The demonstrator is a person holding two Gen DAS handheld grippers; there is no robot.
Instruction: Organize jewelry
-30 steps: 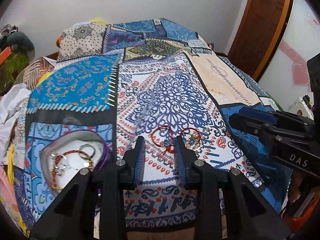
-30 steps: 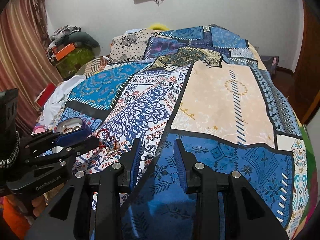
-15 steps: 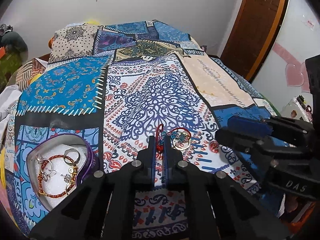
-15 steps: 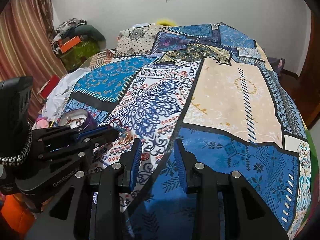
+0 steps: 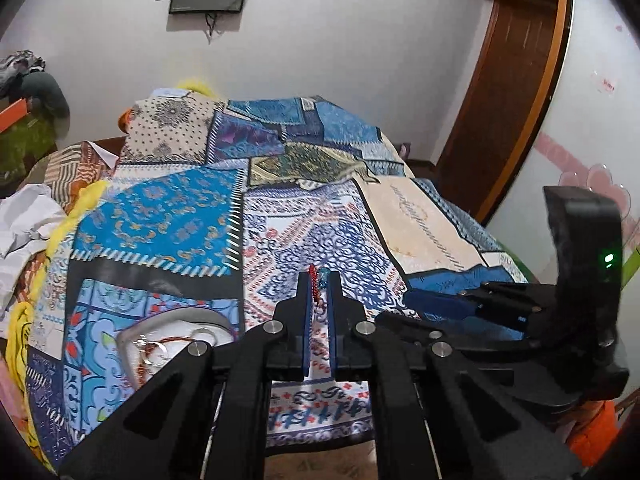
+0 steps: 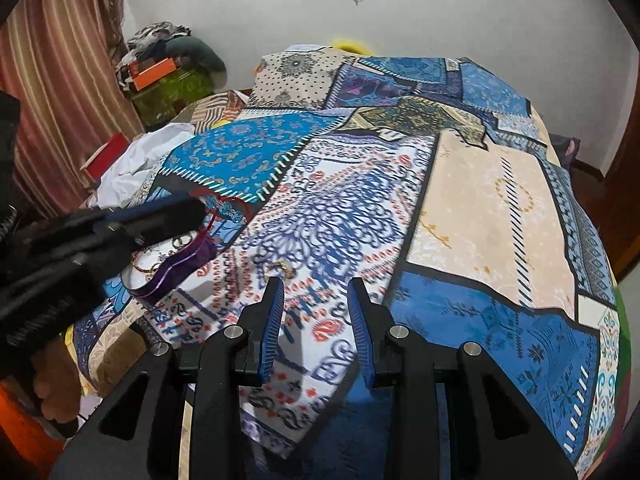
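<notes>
My left gripper (image 5: 319, 276) is shut on a red beaded bracelet (image 5: 313, 286) with blue beads, held up off the bedspread. From the right wrist view the left gripper (image 6: 188, 210) carries that bracelet (image 6: 226, 204) just above the purple jewelry box (image 6: 176, 268). The box (image 5: 132, 330) has a white lining and holds rings and another bracelet. A gold ring (image 6: 286, 267) lies on the bedspread just ahead of my right gripper (image 6: 316, 292), which is open with nothing between its fingers. In the left wrist view the right gripper (image 5: 444, 306) sits low at the right.
A patchwork bedspread (image 6: 460, 208) covers the bed. White cloth (image 6: 132, 164) and piled clothes (image 6: 168, 64) lie at the left, by a striped curtain. A wooden door (image 5: 508, 92) stands at the right. A hand (image 6: 52, 392) grips the left tool.
The left gripper closed on the red bracelet and lifted it off the bedspread, toward the box. The gold ring stayed on the cloth. The right gripper drifted left, nearer the ring.
</notes>
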